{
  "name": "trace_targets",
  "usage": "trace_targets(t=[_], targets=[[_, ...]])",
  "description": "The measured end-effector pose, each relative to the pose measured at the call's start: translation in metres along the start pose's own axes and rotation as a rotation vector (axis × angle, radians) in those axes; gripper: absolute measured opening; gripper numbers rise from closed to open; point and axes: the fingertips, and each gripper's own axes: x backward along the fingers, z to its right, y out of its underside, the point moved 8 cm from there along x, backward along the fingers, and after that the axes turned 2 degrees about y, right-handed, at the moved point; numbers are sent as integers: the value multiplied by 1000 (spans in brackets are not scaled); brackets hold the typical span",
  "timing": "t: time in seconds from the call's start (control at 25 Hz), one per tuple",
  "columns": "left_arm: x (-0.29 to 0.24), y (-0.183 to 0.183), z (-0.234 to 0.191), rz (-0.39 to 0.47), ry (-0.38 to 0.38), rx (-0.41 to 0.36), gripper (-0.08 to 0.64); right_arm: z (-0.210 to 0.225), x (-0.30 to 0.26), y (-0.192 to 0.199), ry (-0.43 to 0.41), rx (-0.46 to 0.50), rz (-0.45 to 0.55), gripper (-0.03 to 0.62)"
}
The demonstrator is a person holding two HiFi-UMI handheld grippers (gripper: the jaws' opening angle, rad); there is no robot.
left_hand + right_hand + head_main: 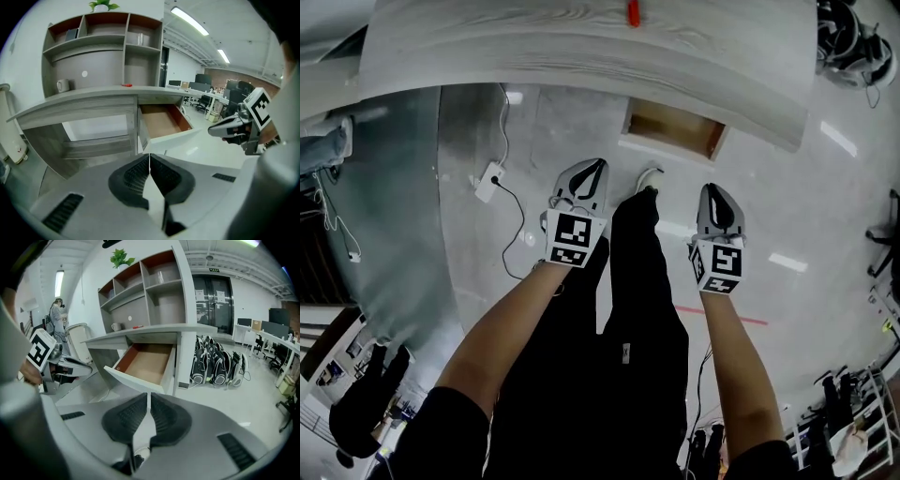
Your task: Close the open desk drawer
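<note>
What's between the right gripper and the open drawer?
Nothing, only bare floor. The right gripper view shows the right gripper facing the drawer front with no object between them. The head view agrees.

You work in bright, even office light. In the left gripper view the ceiling strip lights (190, 21) glow white and slightly blown out. In your head view they reflect as pale streaks on the glossy floor (839, 139), while your dark trousers (637, 319) lose all detail. The drawer (145, 362) shows its brown inside evenly lit, with no hard shadow. Both gripper views bend straight lines strongly and fall to black at the corners. The left gripper view looks slightly soft throughout.
</note>
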Motion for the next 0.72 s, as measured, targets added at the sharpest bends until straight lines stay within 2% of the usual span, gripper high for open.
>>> trace_targets(t=[0.16, 0.48, 0.56, 0.64, 0.72], targets=[[-19, 12, -10, -44, 15, -3, 15, 4, -13, 12, -2, 17, -27, 18], [-52, 19, -15, -96, 17, -56, 16, 20, -28, 22, 10, 63, -28, 20], [-57, 24, -16, -112, 14, -58, 17, 21, -35, 25, -12, 66, -35, 45], [-61, 27, -18, -115, 22, -47, 52, 19, -43, 26, -41, 62, -47, 94], [-64, 26, -16, -106, 38, -44, 92, 18, -48, 25, -50, 69, -51, 100]])
